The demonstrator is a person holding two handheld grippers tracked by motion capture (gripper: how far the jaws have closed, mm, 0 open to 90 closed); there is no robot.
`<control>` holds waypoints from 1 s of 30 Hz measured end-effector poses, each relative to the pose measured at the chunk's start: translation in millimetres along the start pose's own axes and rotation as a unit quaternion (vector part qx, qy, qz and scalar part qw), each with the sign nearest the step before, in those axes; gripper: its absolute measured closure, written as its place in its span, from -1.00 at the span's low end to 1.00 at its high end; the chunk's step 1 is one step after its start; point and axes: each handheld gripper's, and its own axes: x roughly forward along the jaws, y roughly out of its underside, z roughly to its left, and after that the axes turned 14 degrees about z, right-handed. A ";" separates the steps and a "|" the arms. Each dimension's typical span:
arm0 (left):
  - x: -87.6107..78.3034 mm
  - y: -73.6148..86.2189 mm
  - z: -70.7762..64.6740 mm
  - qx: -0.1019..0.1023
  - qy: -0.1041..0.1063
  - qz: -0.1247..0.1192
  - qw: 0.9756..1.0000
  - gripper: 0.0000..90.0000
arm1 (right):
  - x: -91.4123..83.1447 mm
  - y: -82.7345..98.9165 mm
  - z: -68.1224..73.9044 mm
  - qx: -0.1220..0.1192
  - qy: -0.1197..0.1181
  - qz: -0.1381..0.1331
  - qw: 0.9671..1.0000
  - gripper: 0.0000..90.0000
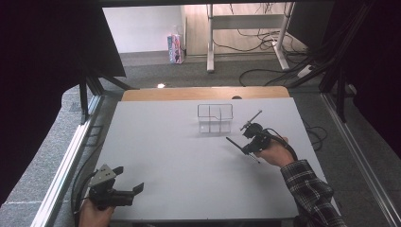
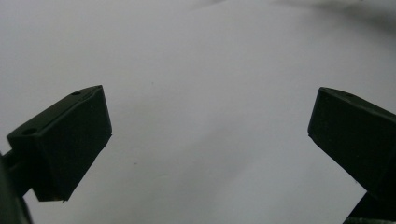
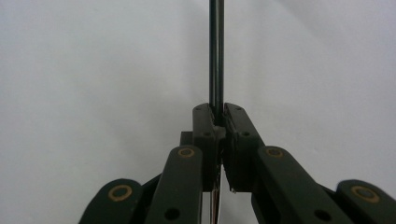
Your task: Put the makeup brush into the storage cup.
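So far the right gripper [image 3: 217,122] is pinching a thin dark rod [image 3: 215,51], holding it at four o'clock from the clear compartment box [image 1: 215,118]; placing it there is apparently pending. The left gripper [image 2: 210,135] is idling with jaws spread at seven o'clock on the table [image 1: 179,156].

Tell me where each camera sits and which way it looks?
High view: sits above the person's side, looking forward and down on the white table; both hands show, with the left hand-held gripper and right hand-held gripper, near a clear wire-framed box.
Left gripper view: rides the left hand-held gripper, facing the table between open black jaws.
Right gripper view: rides the right hand-held gripper, whose jaws clamp a thin dark metal rod.
Shared: the high and right gripper views both show the rod.
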 end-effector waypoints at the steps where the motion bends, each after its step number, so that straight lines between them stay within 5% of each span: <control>1: -0.1 -0.1 0.1 -0.001 0.001 -0.002 1.000 -0.99 | -1.5 1.9 2.4 -0.004 -0.005 -0.005 1.000 0.87; 16: -3.9 -2.0 5.5 -0.019 0.024 -0.033 0.999 -0.97 | -12.9 28.4 28.7 -0.027 -0.022 -0.054 0.998 0.87; 21: -0.7 -7.2 -2.2 0.008 -0.005 -0.010 1.000 -0.99 | -15.5 35.6 33.0 -0.029 -0.029 -0.060 0.997 0.87; 30: 10.2 -25.6 -17.3 0.034 -0.015 0.015 0.999 -1.00 | -14.8 38.1 40.6 -0.040 -0.036 -0.056 0.997 0.87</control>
